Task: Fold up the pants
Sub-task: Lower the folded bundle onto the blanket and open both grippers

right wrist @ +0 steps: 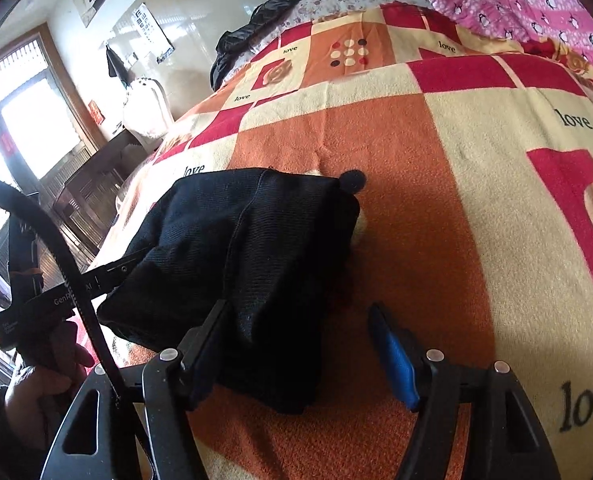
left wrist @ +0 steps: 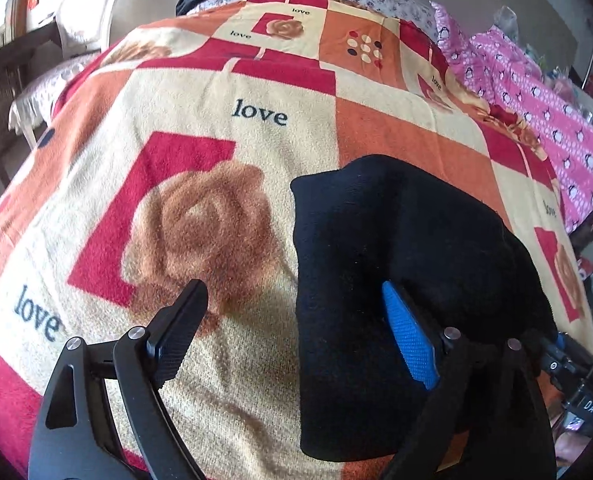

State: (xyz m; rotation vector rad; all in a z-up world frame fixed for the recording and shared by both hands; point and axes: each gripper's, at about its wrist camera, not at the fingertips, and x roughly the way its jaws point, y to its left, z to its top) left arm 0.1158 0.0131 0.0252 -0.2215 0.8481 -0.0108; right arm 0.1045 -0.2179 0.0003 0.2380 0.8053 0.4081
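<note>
Both my grippers, left gripper [left wrist: 296,320] and right gripper [right wrist: 296,344], stand released around the black pants [left wrist: 396,280], which lie folded into a compact bundle just ahead on the blanket-covered bed [left wrist: 216,100], so folding looks nearly finished.

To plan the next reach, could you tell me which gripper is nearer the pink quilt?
Right. The right gripper sits at the pants' side toward the pink quilt; the left gripper is at their far side.
</note>
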